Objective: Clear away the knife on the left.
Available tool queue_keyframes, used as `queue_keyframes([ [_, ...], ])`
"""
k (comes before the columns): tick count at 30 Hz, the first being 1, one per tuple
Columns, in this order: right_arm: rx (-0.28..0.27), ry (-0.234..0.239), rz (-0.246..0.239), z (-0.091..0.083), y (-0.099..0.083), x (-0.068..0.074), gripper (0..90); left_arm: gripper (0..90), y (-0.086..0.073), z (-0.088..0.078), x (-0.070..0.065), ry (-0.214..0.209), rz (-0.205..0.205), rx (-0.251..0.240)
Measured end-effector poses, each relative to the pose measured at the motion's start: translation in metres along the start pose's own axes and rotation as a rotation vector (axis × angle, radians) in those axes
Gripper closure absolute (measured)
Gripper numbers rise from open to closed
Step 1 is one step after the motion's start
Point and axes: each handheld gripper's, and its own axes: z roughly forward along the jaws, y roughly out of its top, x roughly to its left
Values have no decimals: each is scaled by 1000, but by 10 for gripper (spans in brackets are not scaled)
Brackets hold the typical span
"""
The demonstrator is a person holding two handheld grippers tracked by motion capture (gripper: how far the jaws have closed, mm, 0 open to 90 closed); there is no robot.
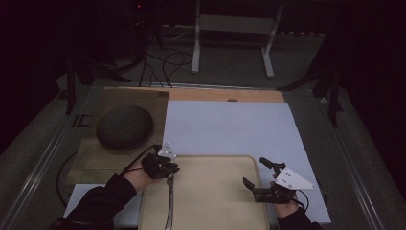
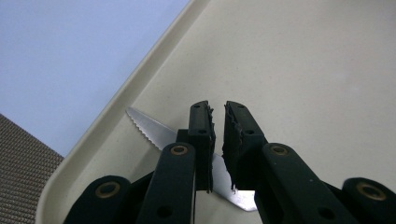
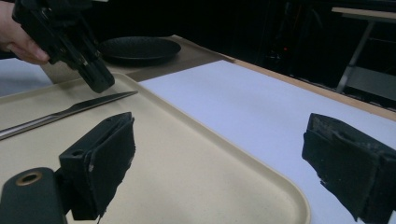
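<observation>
Knife [image 1: 169,201] lay flat on the beige tray [image 1: 225,165], along its left side, serrated tip toward the tray's far left corner. Left gripper [image 1: 167,167] hung over the blade; in the left gripper view its jaws stood a narrow slit apart above the blade [image 2: 149,128], pads not pressing on the steel, nothing clamped. Right gripper [image 1: 253,173] hovered over the tray's right edge, jaws wide apart and empty, in the right gripper view straddling tray rim [image 3: 261,163] and white sheet [image 3: 243,102]. Judged step: setting down or letting go of the knife on the tray. To do it well, the left jaws should part a little more and lift straight up, so the pads don't drag the thin blade or flip it; a sideways pull-away risked skating the knife toward the rim [image 2: 116,100], which sat just beside the tip. Around: dark round plate [image 1: 124,127] on a brown mat [image 1: 95,158] left of the tray, well clear of the knife; white sheet under the tray on the counter; wooden strip [image 1: 225,94] at the far edge; cables and a white stand [image 1: 234,24] beyond. Nothing blocked a vertical retreat; the raised rim was the only near obstacle, and the right gripper stayed well apart.
</observation>
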Motion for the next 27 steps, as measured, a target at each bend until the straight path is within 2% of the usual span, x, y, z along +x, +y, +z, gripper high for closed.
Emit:
queue_keyframes([
  [1, -1, 0, 0, 0, 0, 0, 91, 779, 0, -2, 1, -5, -2, -8],
  [7, -3, 1, 3, 0, 0, 0, 91, 606, -2, -15, 7, 8, -7, -57],
  [13, -4, 2, 3, 0, 0, -1, 91, 475, -5, -28, 15, -15, -12, -120],
  [17, -3, 3, 2, 0, 0, -1, 91, 338, -9, -34, 17, -25, -12, -133],
  [18, -3, 3, 2, 0, 0, -1, 91, 289, -10, -36, 17, -15, -15, -144],
  [20, -3, 3, 3, -1, 0, -1, 91, 222, -12, -39, 19, -32, -11, -150],
  [21, -3, 3, 4, -1, 0, -1, 91, 145, -13, -40, 20, -50, -17, -154],
  [23, -3, 2, 3, 0, 0, -1, 91, 83, -16, -44, 22, -62, -27, -169],
  [27, -3, 2, 5, 0, 0, 0, 91, 27, -23, -52, 28, -80, -41, -198],
])
